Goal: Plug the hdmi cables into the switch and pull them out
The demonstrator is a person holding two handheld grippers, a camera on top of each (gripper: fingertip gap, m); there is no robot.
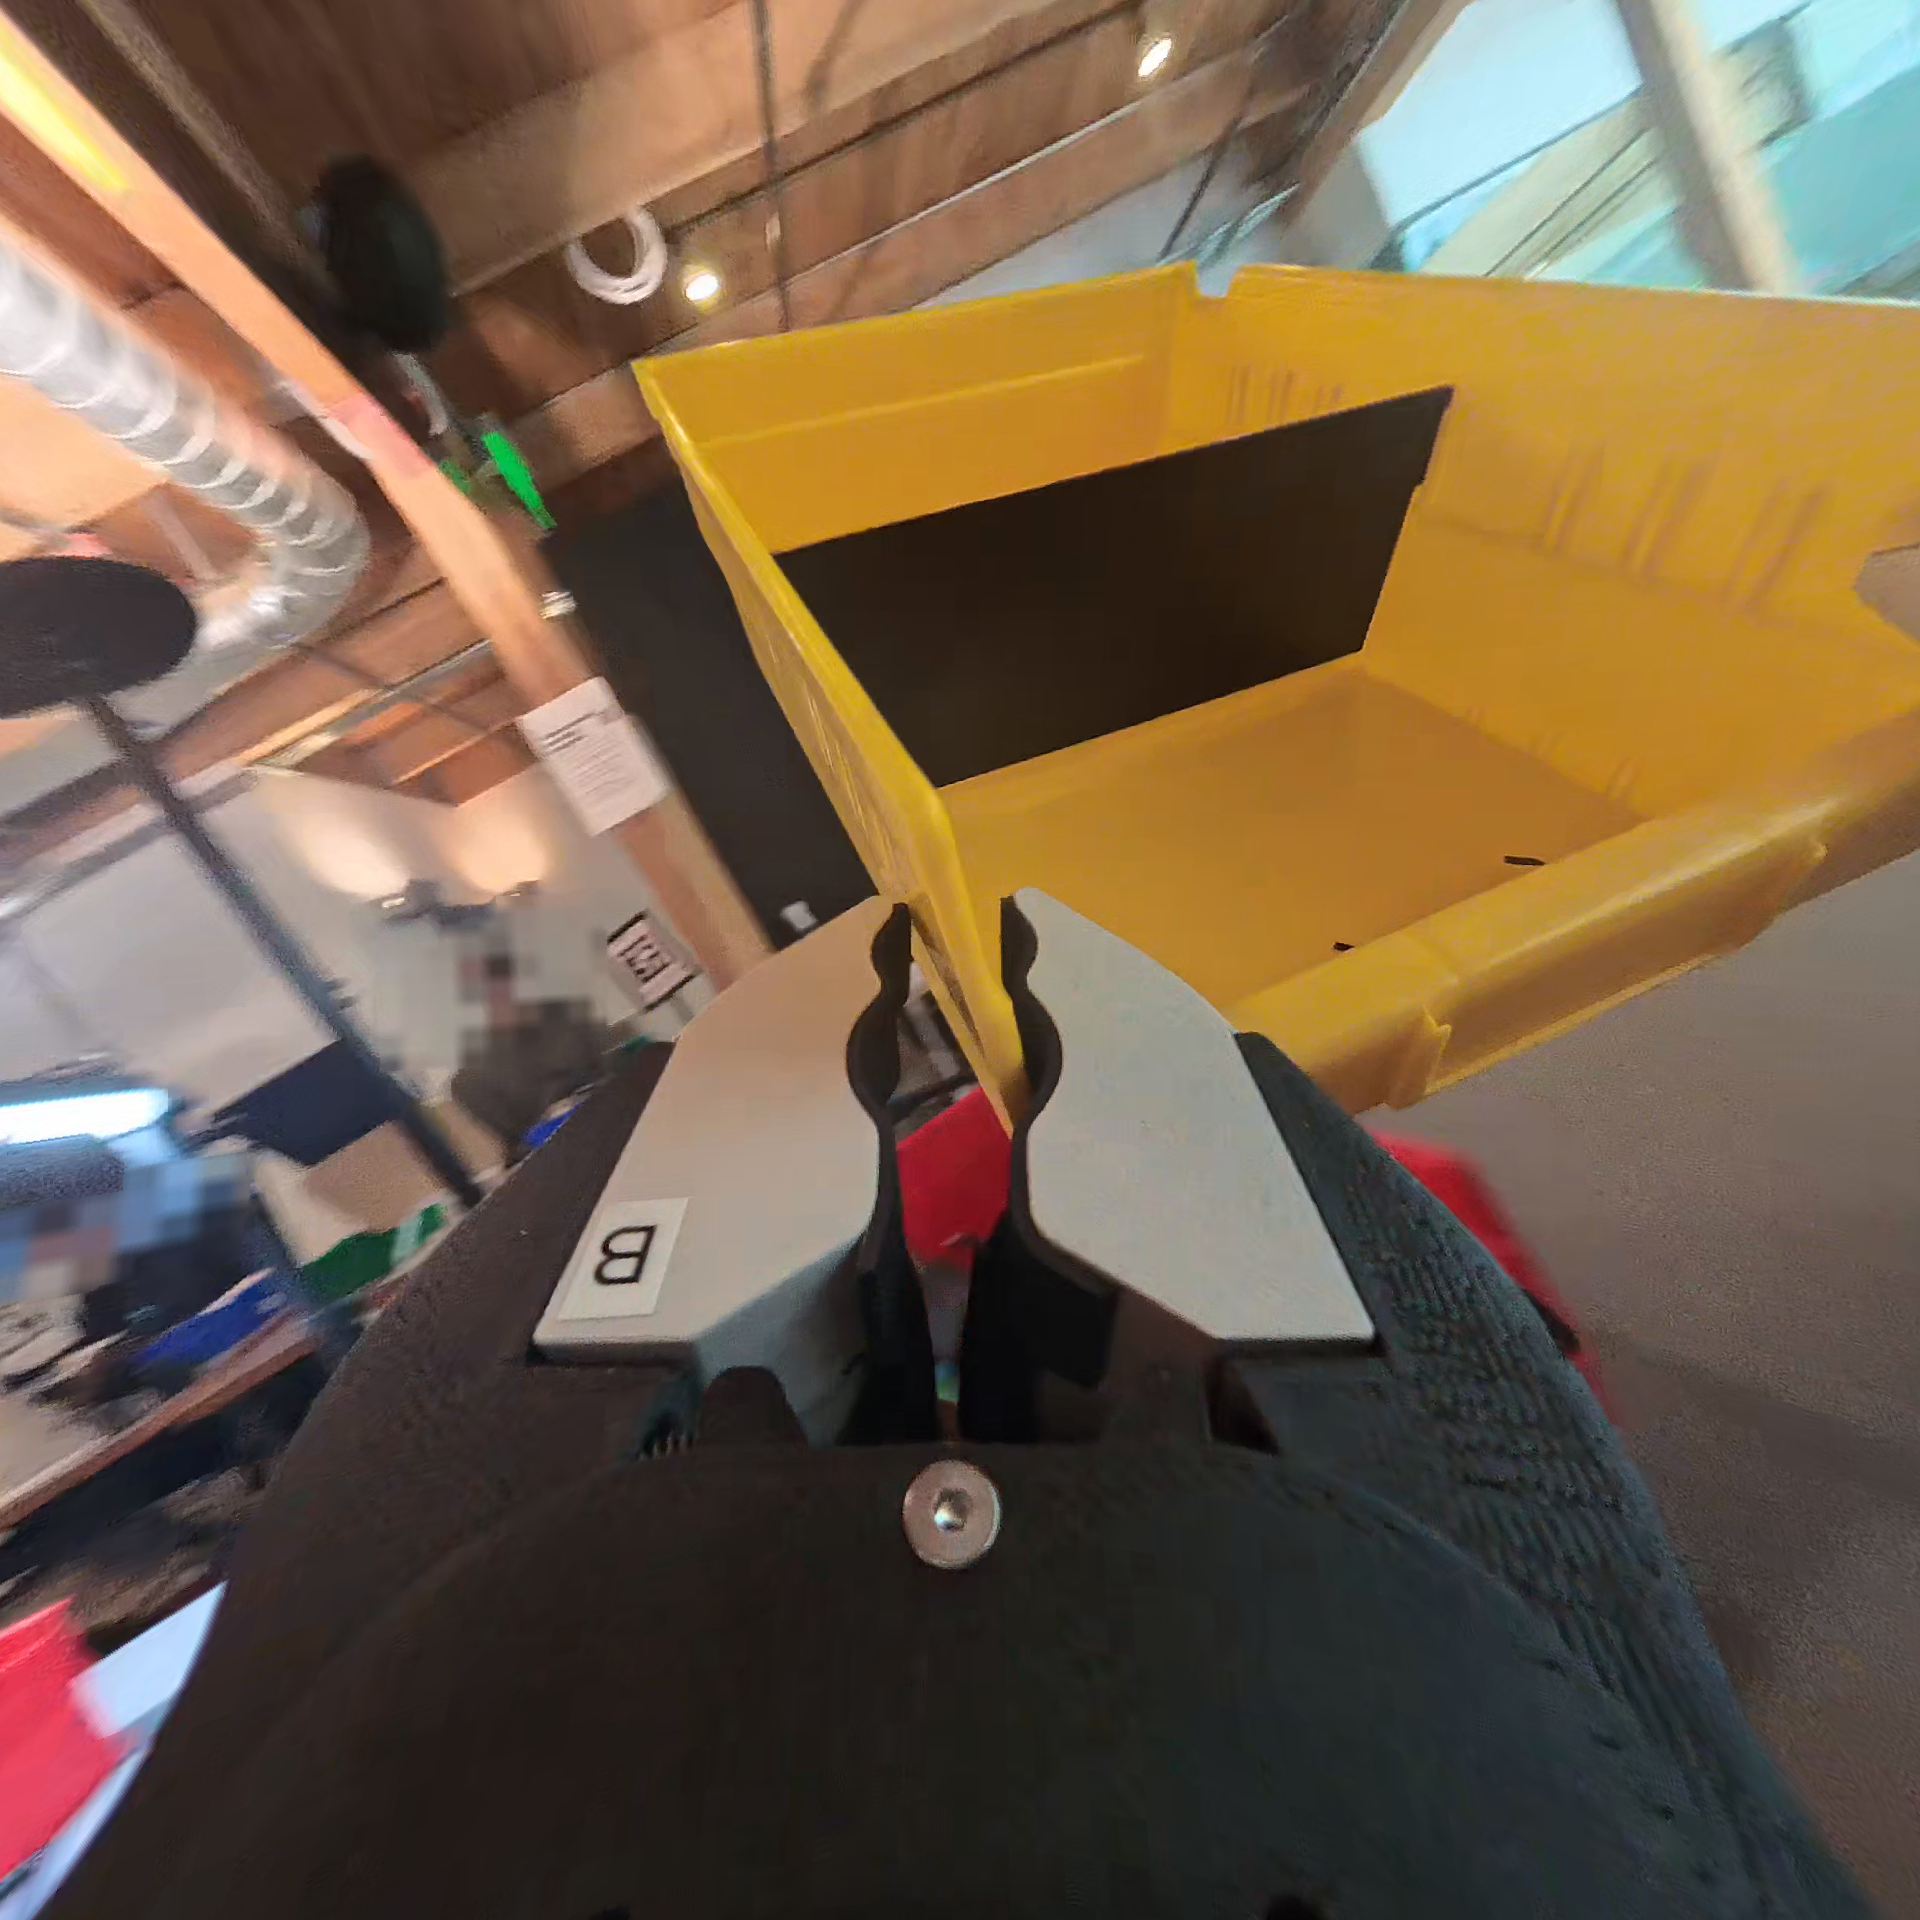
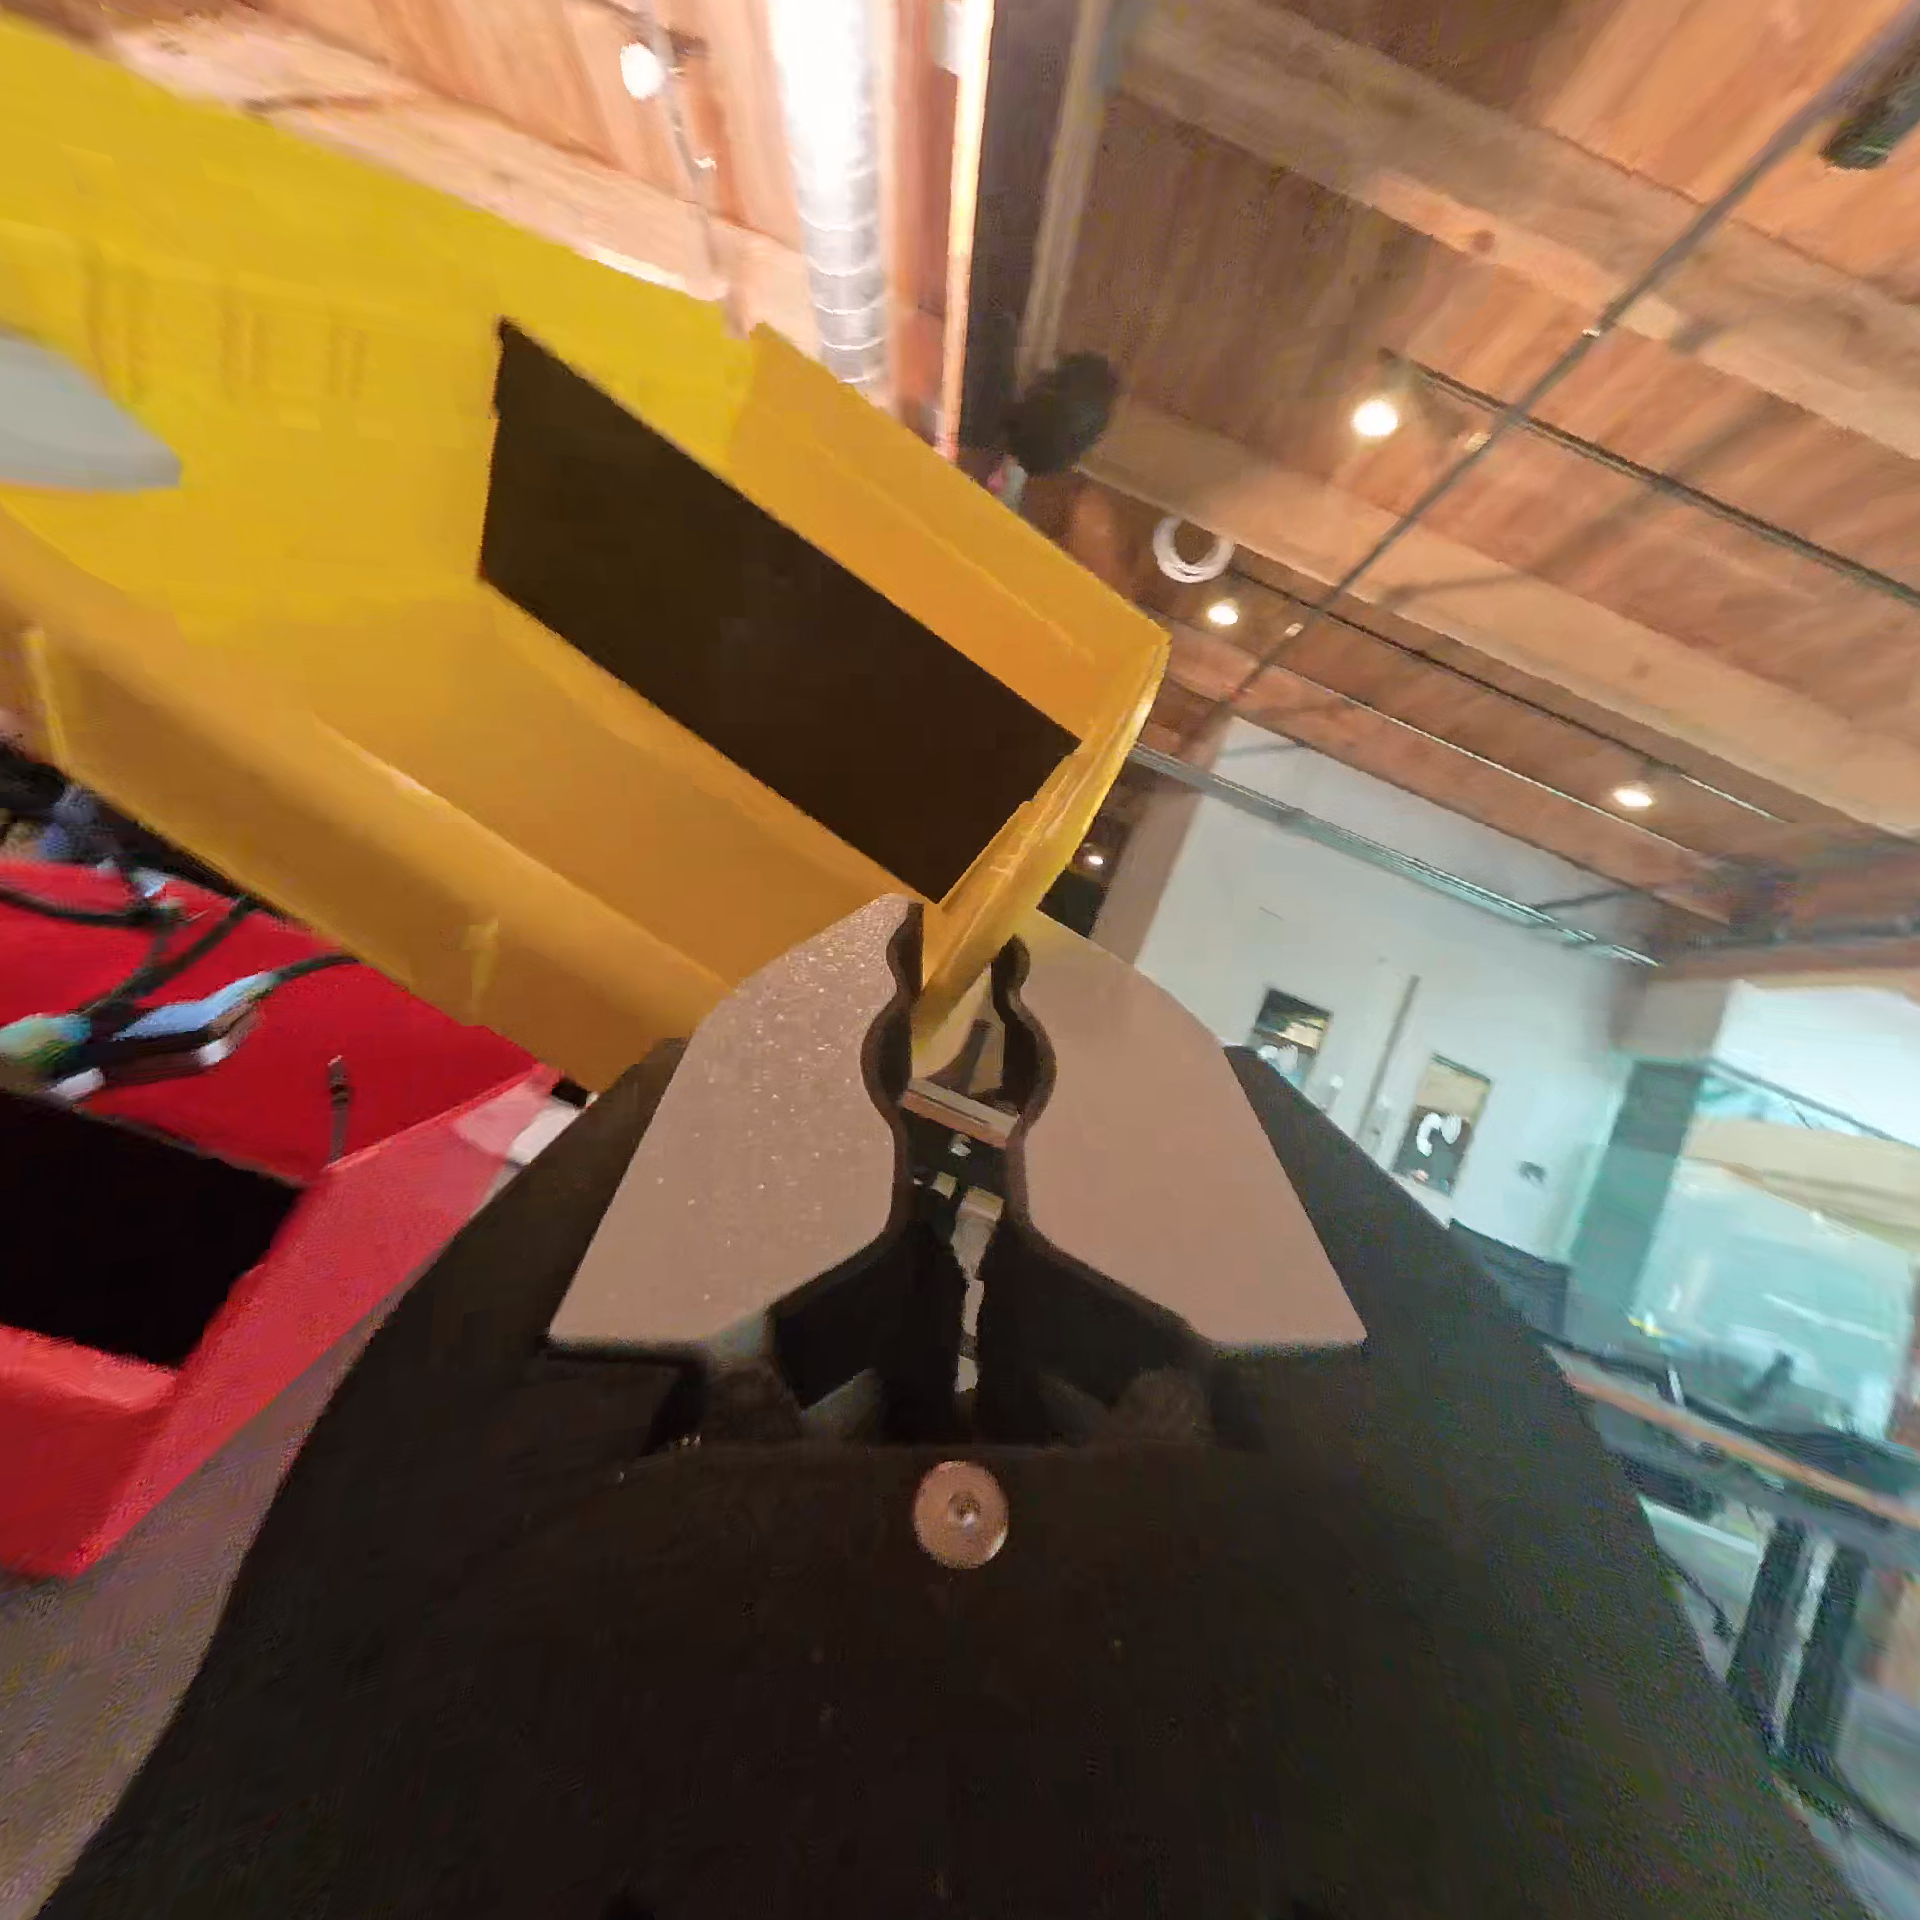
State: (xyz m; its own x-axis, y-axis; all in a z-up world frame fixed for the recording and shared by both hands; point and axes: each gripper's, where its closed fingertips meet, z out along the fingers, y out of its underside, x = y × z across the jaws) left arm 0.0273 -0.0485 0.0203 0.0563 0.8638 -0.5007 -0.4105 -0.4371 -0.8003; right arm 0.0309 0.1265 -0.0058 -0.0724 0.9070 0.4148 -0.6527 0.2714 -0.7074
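A yellow plastic bin (image 1: 1299, 831) with a black divider (image 1: 1091, 582) is lifted off the table and tilted, and its inside is empty. My left gripper (image 1: 956, 935) is shut on its left side wall. My right gripper (image 2: 961, 966) is shut on the right side wall of the same bin (image 2: 416, 665). In the right wrist view a red bin (image 2: 312, 1226) sits below at the left, holding the switch (image 2: 177, 1039) with black HDMI cables (image 2: 135, 914) plugged into it. The left gripper's fingertip (image 2: 73, 426) shows at the far left edge.
The grey table top (image 1: 1714, 1195) lies under the bins. Part of the red bin (image 1: 956, 1174) shows behind my left fingers. Wooden ceiling beams, a silver duct (image 1: 208, 457) and workbenches (image 2: 1766, 1455) fill the background.
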